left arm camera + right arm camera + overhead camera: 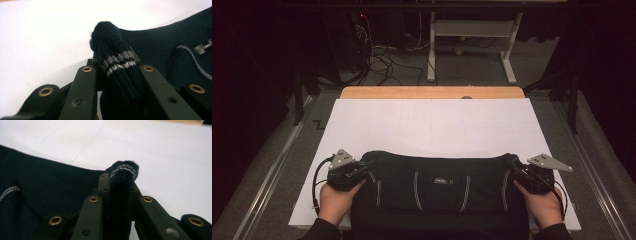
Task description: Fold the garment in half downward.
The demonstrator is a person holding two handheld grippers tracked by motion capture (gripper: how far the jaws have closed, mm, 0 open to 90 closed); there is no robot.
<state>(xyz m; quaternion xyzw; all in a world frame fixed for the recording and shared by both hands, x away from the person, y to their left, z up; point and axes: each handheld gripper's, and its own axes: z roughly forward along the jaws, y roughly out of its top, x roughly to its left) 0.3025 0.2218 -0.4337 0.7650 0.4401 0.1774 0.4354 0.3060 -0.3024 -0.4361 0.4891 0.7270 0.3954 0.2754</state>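
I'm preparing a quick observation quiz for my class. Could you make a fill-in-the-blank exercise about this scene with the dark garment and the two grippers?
1. The left gripper is shut on a ribbed cuff of the dark ____ garment.
2. The garment lies on a ____ sheet that covers the wooden table.
3. Each cuff carries grey ____ across its ribbing.
4. The right gripper is ____ on the other cuff.

Missing words: navy; white; stripes; shut

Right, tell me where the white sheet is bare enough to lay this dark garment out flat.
Free: the wide stretch of white sheet between the dark knitted garment and the wooden table edge beyond it. Crowded: the near edge, where the garment spans almost the full width, the left gripper and right gripper each shut on a striped cuff.
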